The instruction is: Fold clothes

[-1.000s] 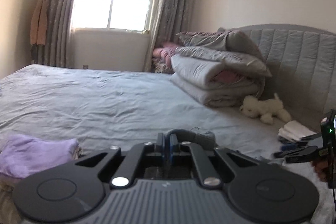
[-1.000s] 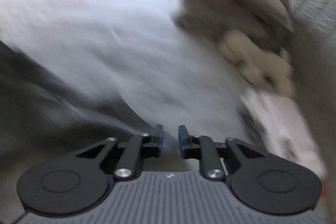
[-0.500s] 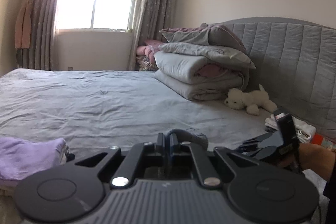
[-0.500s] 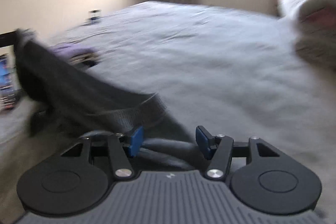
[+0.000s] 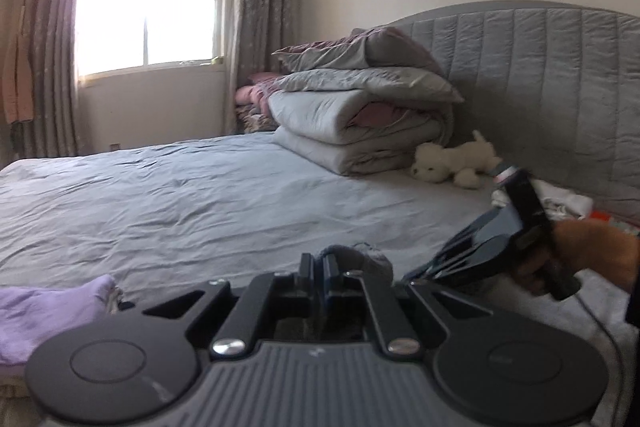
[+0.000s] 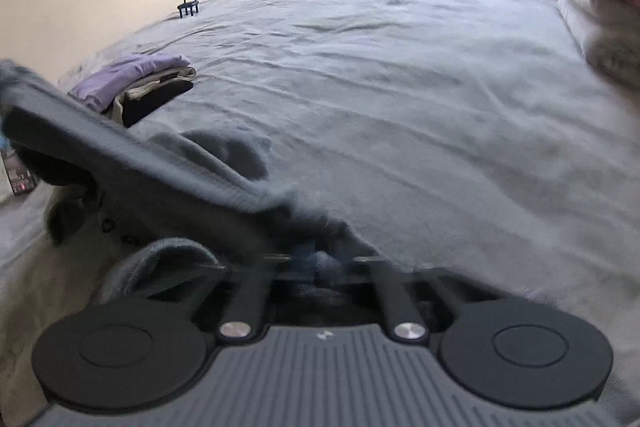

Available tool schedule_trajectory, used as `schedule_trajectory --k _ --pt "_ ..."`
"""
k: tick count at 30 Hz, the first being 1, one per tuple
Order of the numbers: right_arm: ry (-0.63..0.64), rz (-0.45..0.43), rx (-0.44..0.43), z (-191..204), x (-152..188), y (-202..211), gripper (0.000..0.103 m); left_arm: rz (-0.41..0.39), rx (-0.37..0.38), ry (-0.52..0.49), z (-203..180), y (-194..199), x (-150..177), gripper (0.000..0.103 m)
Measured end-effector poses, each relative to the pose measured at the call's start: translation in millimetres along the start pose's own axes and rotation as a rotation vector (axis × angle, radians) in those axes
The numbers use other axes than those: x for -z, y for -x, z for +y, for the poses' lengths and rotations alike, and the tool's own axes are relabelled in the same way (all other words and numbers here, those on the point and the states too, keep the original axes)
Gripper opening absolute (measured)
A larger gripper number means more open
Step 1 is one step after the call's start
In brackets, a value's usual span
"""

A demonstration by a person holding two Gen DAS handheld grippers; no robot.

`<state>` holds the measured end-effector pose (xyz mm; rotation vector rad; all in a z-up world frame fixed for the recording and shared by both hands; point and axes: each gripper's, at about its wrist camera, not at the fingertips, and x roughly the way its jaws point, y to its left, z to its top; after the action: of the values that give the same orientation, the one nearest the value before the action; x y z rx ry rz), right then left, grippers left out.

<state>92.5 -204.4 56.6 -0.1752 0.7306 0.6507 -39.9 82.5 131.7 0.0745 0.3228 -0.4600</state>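
Note:
A dark grey garment (image 6: 160,179) hangs stretched over the bed, running from the upper left down to my right gripper (image 6: 320,261). Its jaws are closing, and the fabric is bunched and pinched between the blurred blue pads. In the left wrist view my left gripper (image 5: 319,267) is shut, and a tuft of the same grey garment (image 5: 360,257) pokes out above its fingers. The right gripper (image 5: 412,275), held by a hand (image 5: 592,255), points at that tuft from the right, close beside the left one.
A folded stack with a purple piece on top (image 6: 132,75) lies at the bed's left edge. Folded quilts (image 5: 360,131), a white plush dog (image 5: 452,163) and white folded clothes (image 5: 560,203) sit by the headboard (image 5: 540,75). A small black stand (image 6: 189,3) is far left.
The right gripper swung away from the headboard towards the left gripper, and its jaws went from open to closed on the grey garment. The left gripper rolled slightly and kept its grip.

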Motion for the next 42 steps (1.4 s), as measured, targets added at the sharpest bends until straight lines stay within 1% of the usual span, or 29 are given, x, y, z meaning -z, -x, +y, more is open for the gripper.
schedule_trajectory --k 3,4,6,8,10,12,13,14,16,17,18,19,21,22,23,24,25,26,27,28,30,31,32,33,34,35,38,40,42 --pt "0.061 -0.089 0.094 13 -8 21 0.008 -0.015 -0.029 0.028 7 3 -2 0.004" --pt "0.063 -0.124 0.113 16 -10 30 0.008 -0.025 -0.038 0.038 9 5 -3 0.004" --pt "0.042 -0.194 0.122 17 -14 48 0.008 -0.048 -0.049 0.056 12 8 -6 0.004" --pt "0.037 -0.215 0.121 19 -15 58 0.008 -0.079 -0.062 0.075 15 13 -7 0.004" --pt "0.04 -0.222 0.114 23 -13 68 0.008 -0.085 -0.089 0.088 18 15 -8 0.004" --pt "0.056 -0.211 0.084 32 -8 79 0.008 -0.034 -0.116 0.09 19 9 -6 0.004" --pt "0.076 -0.198 0.054 38 -4 85 0.008 0.017 -0.118 0.085 19 2 -5 0.004" --pt "0.115 -0.166 0.0 47 2 91 0.009 0.081 -0.119 0.077 18 -6 -2 0.004" --pt "0.219 -0.089 -0.106 67 18 96 0.009 0.21 -0.148 0.072 15 -23 7 0.004" --pt "0.268 -0.057 -0.133 76 25 96 0.009 0.26 -0.156 0.073 16 -30 12 0.004" --pt "0.313 -0.031 -0.138 83 31 94 0.009 0.294 -0.164 0.074 16 -35 15 0.004" --pt "0.335 -0.017 -0.129 86 33 92 0.011 0.302 -0.159 0.074 16 -36 16 0.004" --pt "0.333 -0.012 -0.083 82 32 85 0.018 0.317 -0.148 0.074 17 -38 19 0.004" --pt "0.321 -0.022 -0.065 78 31 85 0.024 0.313 -0.137 0.072 18 -37 18 0.005" --pt "0.298 -0.041 -0.053 70 29 87 0.032 0.313 -0.13 0.07 18 -36 18 0.005" --pt "0.275 -0.061 -0.041 63 28 88 0.059 0.315 -0.123 0.067 18 -36 17 0.005" --pt "0.259 -0.084 -0.027 57 26 91 0.073 0.328 -0.118 0.057 17 -37 18 0.008" --pt "0.25 -0.106 -0.012 50 26 94 0.075 0.341 -0.114 0.047 16 -39 19 0.013" --pt "0.243 -0.116 0.001 47 26 97 0.079 0.355 -0.118 0.033 14 -41 21 0.016" --pt "0.235 -0.117 0.014 45 28 100 0.083 0.369 -0.122 0.02 13 -43 23 0.022" --pt "0.208 -0.106 0.036 37 29 99 0.084 0.391 -0.121 -0.007 11 -44 27 0.029" --pt "0.19 -0.098 0.037 33 29 96 0.084 0.394 -0.11 -0.017 12 -43 27 0.039" --pt "0.169 -0.087 0.029 29 29 91 0.084 0.397 -0.1 -0.026 12 -42 28 0.05" --pt "0.153 -0.078 0.016 27 28 88 0.084 0.4 -0.089 -0.036 12 -41 29 0.056" --pt "0.141 -0.069 -0.001 27 28 86 0.084 0.402 -0.08 -0.045 13 -40 29 0.063" --pt "0.129 -0.06 -0.019 27 28 83 0.084 0.402 -0.081 -0.048 14 -39 30 0.065" --pt "0.13 -0.033 -0.059 31 29 74 0.084 0.416 -0.074 -0.067 13 -40 34 0.065" --pt "0.166 -0.009 -0.048 37 33 73 0.084 0.421 -0.063 -0.127 6 -40 39 0.065" --pt "0.179 -0.009 -0.051 38 36 74 0.084 0.422 -0.051 -0.186 -1 -40 43 0.065"
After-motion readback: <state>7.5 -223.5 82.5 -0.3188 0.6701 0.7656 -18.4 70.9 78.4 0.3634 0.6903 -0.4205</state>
